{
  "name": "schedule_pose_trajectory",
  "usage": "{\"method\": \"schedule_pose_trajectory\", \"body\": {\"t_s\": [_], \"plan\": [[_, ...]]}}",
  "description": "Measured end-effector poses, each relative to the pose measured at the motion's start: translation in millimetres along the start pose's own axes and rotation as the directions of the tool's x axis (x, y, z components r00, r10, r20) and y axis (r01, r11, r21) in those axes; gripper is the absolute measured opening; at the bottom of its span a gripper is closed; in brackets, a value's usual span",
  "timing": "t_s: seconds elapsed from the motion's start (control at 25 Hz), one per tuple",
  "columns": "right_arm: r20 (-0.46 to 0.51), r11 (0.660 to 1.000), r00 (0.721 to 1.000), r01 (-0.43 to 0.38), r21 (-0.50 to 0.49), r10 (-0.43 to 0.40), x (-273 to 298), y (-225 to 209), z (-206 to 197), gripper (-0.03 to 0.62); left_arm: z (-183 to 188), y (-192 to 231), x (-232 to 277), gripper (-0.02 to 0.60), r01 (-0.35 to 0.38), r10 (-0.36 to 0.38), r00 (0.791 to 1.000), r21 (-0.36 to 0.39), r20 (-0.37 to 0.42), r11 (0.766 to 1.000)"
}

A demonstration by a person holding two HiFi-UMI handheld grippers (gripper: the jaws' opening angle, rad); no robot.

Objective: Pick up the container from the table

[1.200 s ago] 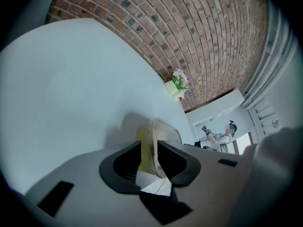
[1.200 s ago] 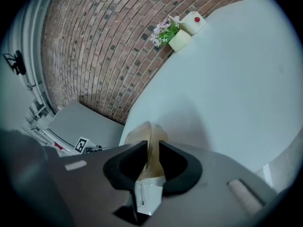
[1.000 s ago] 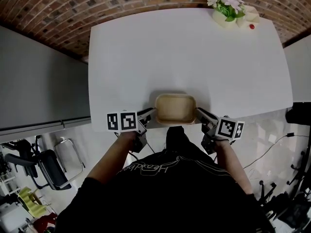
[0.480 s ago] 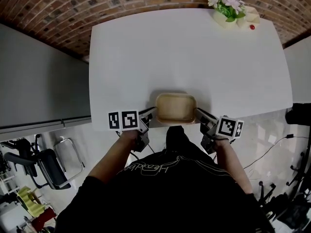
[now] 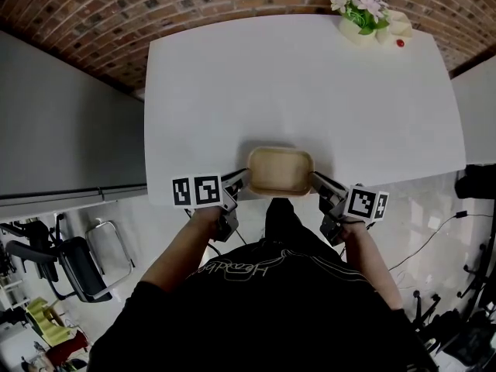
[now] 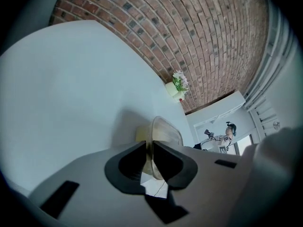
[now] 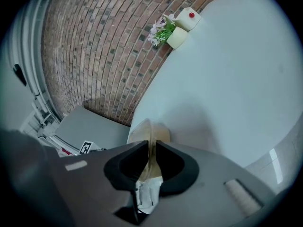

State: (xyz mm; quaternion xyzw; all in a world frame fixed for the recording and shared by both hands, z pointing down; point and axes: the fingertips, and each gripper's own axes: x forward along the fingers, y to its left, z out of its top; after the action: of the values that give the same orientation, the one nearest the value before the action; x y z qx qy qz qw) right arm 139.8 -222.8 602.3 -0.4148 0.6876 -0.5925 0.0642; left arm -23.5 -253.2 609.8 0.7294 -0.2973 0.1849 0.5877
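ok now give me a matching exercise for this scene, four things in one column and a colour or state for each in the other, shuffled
Things:
1. container
2. flowers
3. small ball
4. right gripper

Colour or state:
a. red
b. fingers closed on a thin rim
c. tan
d. pink and white

Pairs: 1-c, 2-d, 3-a, 4-b
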Motion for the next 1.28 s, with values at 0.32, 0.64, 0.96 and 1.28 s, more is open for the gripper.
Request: {"method": "schedule_pose_trajectory", "body": {"t_s": [0.32, 0.64, 0.96, 1.28], "plan": [[0.023, 0.998, 0.999, -0.035, -0.044, 0.036, -8, 24, -5, 0.055, -1, -13, -25, 0.051, -0.016, 0.013, 0.998, 0.054, 0.059, 0.998], [0.073, 0.989, 0.994, -0.077, -0.126, 0.086, -27, 65, 3, 0.055, 3, -48, -59, 0.051, 0.015, -0.033, 0.989, 0.122, 0.144, 0.992], [0.137, 0.965, 0.98, -0.109, -0.239, 0.144, -59, 104, 7, 0.055, -3, -85, -93, 0.051, 0.055, -0.095, 0.971, 0.182, 0.218, 0.982], [0.171, 0.914, 0.958, -0.154, -0.376, 0.231, -90, 146, -2, 0.055, -16, -118, -128, 0.051, 0.077, -0.153, 0.949, 0.268, 0.276, 0.96]]}}
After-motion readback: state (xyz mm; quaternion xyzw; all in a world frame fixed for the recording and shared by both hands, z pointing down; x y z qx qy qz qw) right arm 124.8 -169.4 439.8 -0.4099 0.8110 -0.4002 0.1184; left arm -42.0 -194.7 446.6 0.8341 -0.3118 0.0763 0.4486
